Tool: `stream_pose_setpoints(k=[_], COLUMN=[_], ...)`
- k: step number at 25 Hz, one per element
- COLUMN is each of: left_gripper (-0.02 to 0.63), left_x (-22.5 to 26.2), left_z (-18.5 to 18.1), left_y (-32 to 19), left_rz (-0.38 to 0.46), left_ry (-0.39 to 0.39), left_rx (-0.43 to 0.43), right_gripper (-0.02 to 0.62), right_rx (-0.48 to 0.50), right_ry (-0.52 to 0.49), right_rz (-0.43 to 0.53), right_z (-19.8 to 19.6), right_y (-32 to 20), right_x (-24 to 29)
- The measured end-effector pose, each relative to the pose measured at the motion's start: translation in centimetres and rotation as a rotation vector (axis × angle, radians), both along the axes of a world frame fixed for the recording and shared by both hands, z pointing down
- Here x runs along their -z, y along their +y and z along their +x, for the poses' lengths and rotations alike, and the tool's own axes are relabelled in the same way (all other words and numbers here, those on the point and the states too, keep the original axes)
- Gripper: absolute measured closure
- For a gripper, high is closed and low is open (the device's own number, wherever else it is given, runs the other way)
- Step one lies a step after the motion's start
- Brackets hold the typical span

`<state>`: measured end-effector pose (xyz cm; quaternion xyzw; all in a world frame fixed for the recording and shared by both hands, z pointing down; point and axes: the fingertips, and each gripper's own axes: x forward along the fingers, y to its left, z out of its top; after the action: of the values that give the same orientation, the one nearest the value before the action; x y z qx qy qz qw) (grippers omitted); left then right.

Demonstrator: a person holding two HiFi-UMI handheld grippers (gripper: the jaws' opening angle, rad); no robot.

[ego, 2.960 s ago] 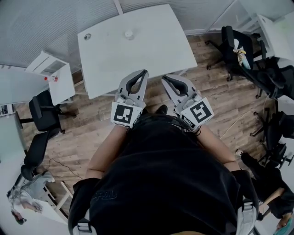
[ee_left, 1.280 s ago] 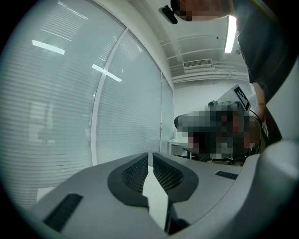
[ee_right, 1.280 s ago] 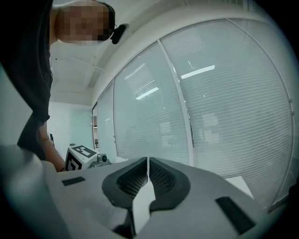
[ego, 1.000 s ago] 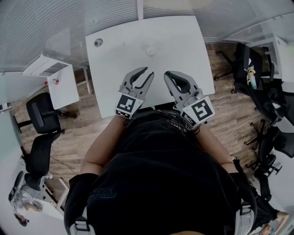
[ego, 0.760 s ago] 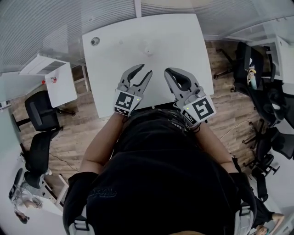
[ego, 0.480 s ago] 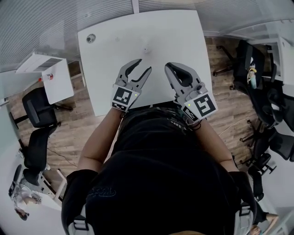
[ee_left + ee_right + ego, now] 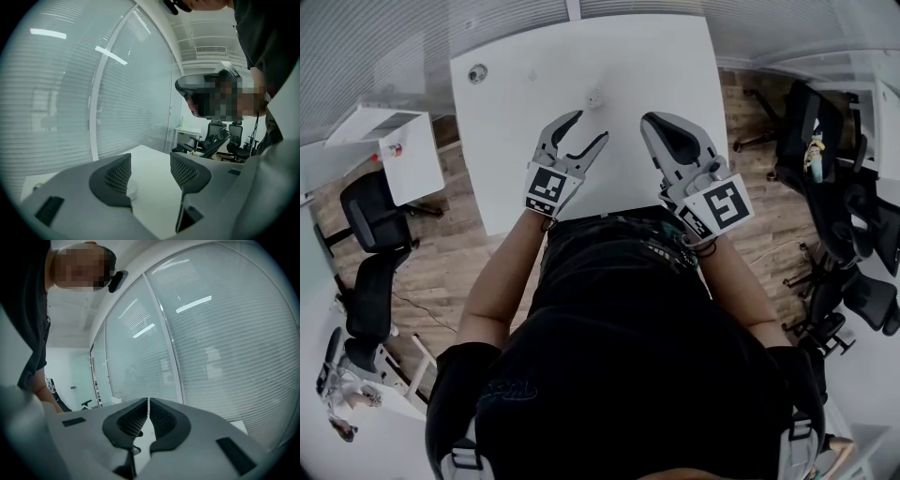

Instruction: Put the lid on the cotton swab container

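There was one person (image 7: 628,375) and one white counter (image 7: 661,56), with one small round white container (image 7: 594,97) and one round cable hole (image 7: 477,72). Two grippers showed, the left gripper (image 7: 592,124) and the right gripper (image 7: 649,120), each with two jaws. One small side table (image 7: 414,173) bore one red-capped item (image 7: 391,150). Two black office chairs (image 7: 349,211) (image 7: 367,305) were at the left; those at the right overlapped too much to count
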<state>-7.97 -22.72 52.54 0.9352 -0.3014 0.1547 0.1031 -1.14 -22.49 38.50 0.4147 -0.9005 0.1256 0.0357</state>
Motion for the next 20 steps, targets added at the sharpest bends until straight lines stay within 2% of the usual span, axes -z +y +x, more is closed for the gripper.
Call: stream_pose_setpoints(k=[8, 20], left_gripper=[0.313, 0.279], left_x=[-2.8, -8.8], left_z=[0.2, 0.1], left_y=[-2.2, -4.3], left_rz=[-0.028, -0.111], left_ry=[0.017, -0.027], left_rx=[0.015, 0.035], right_gripper=[0.569, 0.569], right_rx=[0.003, 0.001], right_ry=[-0.008, -0.034], right_rz=[-0.018, -0.029], right_z=[0.9, 2.1], right_y=[-1.9, -4.5], right_x=[-0.5, -0.3])
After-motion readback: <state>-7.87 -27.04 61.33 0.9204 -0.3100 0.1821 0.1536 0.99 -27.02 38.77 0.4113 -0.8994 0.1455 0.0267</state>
